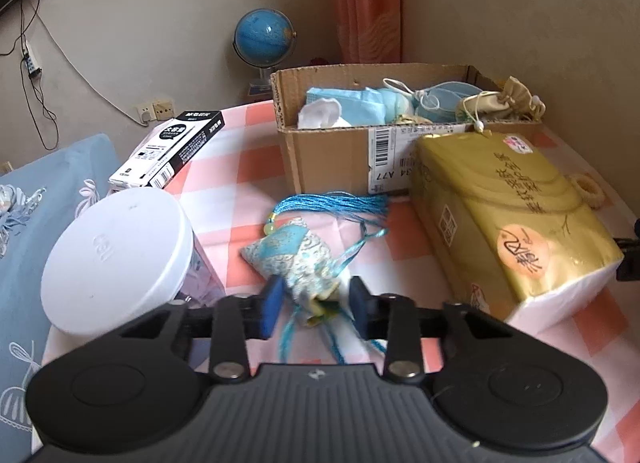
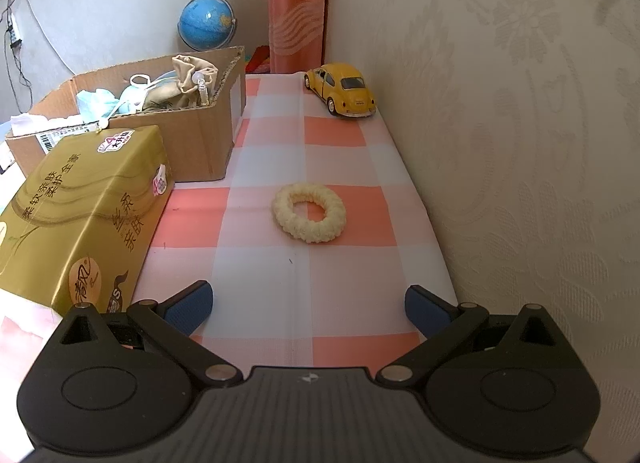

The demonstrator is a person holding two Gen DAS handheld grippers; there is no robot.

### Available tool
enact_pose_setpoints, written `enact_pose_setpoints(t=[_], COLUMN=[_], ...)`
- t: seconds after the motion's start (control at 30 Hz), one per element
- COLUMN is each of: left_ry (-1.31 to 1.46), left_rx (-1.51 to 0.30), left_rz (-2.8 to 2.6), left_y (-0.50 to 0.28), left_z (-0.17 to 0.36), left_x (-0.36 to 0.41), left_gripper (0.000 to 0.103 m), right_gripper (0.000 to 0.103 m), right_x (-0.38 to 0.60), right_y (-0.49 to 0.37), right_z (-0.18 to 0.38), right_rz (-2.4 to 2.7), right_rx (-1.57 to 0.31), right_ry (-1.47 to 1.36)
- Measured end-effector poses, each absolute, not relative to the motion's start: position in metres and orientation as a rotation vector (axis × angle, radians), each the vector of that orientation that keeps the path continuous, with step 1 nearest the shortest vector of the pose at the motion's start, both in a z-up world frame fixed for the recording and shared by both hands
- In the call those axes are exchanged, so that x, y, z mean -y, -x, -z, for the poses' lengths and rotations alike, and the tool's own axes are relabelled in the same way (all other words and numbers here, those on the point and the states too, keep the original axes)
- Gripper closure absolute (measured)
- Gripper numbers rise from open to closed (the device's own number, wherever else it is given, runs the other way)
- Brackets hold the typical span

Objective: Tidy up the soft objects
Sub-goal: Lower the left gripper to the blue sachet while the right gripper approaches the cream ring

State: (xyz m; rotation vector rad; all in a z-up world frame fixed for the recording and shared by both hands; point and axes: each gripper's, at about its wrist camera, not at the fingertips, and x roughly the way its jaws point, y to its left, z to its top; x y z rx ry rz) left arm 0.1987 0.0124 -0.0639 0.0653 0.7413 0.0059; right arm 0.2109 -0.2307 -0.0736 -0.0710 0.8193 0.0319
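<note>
Pinching the near end of a blue brocade sachet (image 1: 289, 253), the left gripper (image 1: 316, 303) has its blue pads closed narrow on the cloth, the bulk of the pouch lying on the checked cloth (image 1: 224, 179) just ahead of the fingertips. From the left wrist view, a tassel (image 1: 332, 203) fans out beyond the pouch toward a cardboard box (image 1: 344, 159) farther ahead, already holding masks and a drawstring bag. A white tub (image 1: 116, 255) sits close to the left of the fingers, a gold tissue pack (image 1: 512, 223) to the right. The sachet looks light, squashy and loose-corded; a grip across its plump middle would likely hold better than this end pinch, and the cords may drag or snag. Only this view shows the sachet and the grip. From the right wrist view, the right gripper (image 2: 308, 305) stands wide, holding nothing. A cream scrunchie (image 2: 309, 213) lies flat ahead of it, well apart from the fingertips; it should be feather-light and springy, best taken across one side of the ring. The box sits ahead and left, the tissue pack near the left finger, a yellow toy car (image 2: 342, 89) far ahead. Only this view shows the car and the whole scrunchie.
</note>
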Motion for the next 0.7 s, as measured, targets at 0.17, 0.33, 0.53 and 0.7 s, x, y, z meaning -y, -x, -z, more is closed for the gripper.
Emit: enact_pose_setpoints(t=[0.17, 0.33, 0.53, 0.7], left_ry=[-0.065, -0.082, -0.094, -0.083], left_rx=[-0.742, -0.745, -0.725, -0.726], left_rz=[0.009, 0.077, 0.022, -0.010], left_y=[-0.198, -0.188, -0.187, -0.198], left_z=[0.063, 0.059, 0.058, 0.062], left_x=[-0.013, -0.010, -0.010, -0.008], left_gripper=[0.077, 0.077, 0.045, 0.043], right_gripper=[0.000, 0.000, 0.000, 0.000], right_x=[0.230, 0.229, 0.229, 0.229], right_y=[-0.209, -0.208, -0.208, -0.207], right_z=[0.074, 0.073, 0.073, 0.073], right_rz=[-0.045, -0.059, -0.060, -0.074], right_rx=[-0.813, -0.817, -0.817, -0.817], right_ry=[0.076, 0.082, 0.082, 0.088])
